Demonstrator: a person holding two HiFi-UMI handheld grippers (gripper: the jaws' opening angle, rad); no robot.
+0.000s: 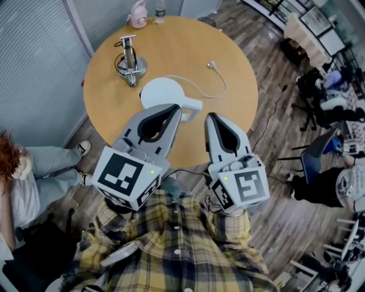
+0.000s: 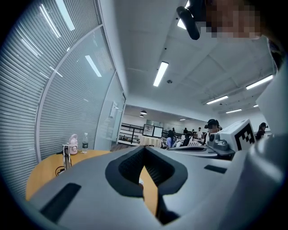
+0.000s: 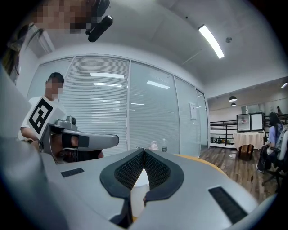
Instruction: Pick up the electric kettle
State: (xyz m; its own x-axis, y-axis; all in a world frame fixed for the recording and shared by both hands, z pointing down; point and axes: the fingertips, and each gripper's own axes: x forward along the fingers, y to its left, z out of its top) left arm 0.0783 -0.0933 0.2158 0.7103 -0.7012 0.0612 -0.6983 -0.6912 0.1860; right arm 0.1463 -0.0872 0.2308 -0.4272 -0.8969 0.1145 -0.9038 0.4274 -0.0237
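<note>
Over table (image 1: 228, 57) edge, left gripper (image 1: 177, 108) level

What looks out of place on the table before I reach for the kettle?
Only the white cord: it trails loose from the electric kettle across the table, its plug lying unconnected. Nothing looks spilled, tipped or damaged.

You see a white electric kettle (image 1: 161, 92) on the orange-brown table (image 1: 228, 91), a pink bottle (image 1: 137, 14) far off; your shirt (image 1: 171, 251) is yellow plaid.
</note>
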